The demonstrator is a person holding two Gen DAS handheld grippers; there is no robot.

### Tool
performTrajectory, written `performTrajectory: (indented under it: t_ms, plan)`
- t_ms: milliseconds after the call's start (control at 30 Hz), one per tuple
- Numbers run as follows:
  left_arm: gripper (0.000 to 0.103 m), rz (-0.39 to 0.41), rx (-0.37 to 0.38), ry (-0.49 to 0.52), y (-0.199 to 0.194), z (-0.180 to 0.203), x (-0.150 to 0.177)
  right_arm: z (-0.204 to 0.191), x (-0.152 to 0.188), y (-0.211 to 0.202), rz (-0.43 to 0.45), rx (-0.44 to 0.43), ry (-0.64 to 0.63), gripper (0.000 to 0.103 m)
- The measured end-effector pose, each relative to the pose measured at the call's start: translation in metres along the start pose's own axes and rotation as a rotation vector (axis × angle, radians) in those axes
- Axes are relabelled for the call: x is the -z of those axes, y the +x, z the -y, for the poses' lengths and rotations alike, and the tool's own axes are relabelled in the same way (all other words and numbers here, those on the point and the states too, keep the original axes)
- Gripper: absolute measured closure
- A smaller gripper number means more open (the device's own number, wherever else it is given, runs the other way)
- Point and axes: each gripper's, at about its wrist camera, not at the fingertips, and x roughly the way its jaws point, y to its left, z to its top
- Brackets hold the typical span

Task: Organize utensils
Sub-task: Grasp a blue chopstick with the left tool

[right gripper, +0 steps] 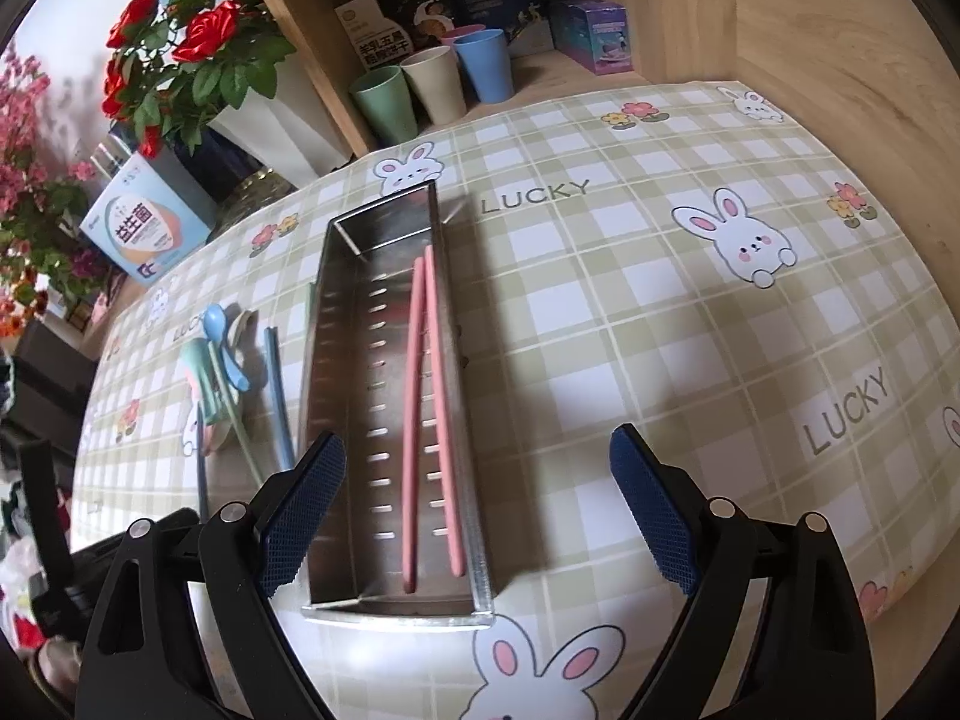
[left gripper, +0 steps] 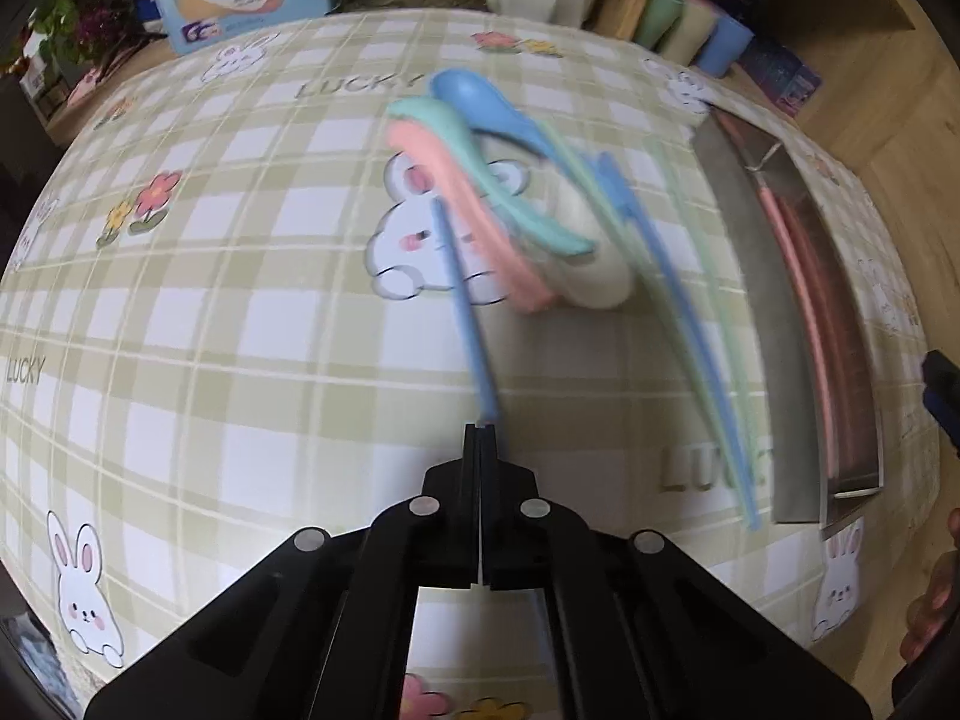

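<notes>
My left gripper (left gripper: 482,429) is shut on the near end of a blue chopstick (left gripper: 465,312), which points away over the checked tablecloth. Beyond it lies a blurred pile of spoons, blue (left gripper: 480,102), mint (left gripper: 474,162), pink (left gripper: 474,222) and cream (left gripper: 591,276), with another blue chopstick (left gripper: 678,312) and green chopsticks (left gripper: 708,360) beside it. A metal utensil box (right gripper: 396,420) stands on the table and holds two pink chopsticks (right gripper: 429,408). My right gripper (right gripper: 477,516) is open over the box's near end. The pile (right gripper: 219,360) shows left of the box.
Three cups, green (right gripper: 384,102), cream (right gripper: 432,84) and blue (right gripper: 483,63), stand at the table's back edge by a wooden shelf with boxes. A flower pot (right gripper: 180,60) and a blue-white carton (right gripper: 141,222) stand at the back left.
</notes>
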Motion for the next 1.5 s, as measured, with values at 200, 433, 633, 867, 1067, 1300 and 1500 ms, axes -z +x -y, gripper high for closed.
performTrajectory:
  t_ms: [200,433,633,867,1067,1300,1500]
  plan:
    - [0.103,-0.008,0.075,-0.035,-0.007,-0.01,0.004,-0.008,0.004,-0.001,0.002,-0.025,-0.008,0.016]
    - [0.1,0.017,0.054,0.053,-0.007,0.014,0.008,-0.008,0.007,-0.003,0.005,-0.031,-0.003,0.016]
    - [0.088,0.05,0.019,0.096,-0.007,0.025,0.009,-0.006,0.01,-0.001,0.0,-0.035,0.006,0.016]
    - [0.089,0.05,0.007,0.111,-0.002,0.025,0.015,-0.008,0.013,0.001,-0.003,-0.044,0.003,0.016]
    - [0.093,0.072,-0.024,0.127,-0.001,0.025,0.018,-0.01,0.016,0.003,-0.009,-0.052,0.0,0.016]
    - [0.094,0.086,-0.026,0.14,-0.003,0.024,0.021,-0.017,0.019,0.0,0.007,-0.059,-0.027,0.017]
    - [0.098,0.088,-0.024,0.048,-0.007,-0.001,0.018,-0.02,0.018,-0.005,0.02,-0.073,-0.051,0.017]
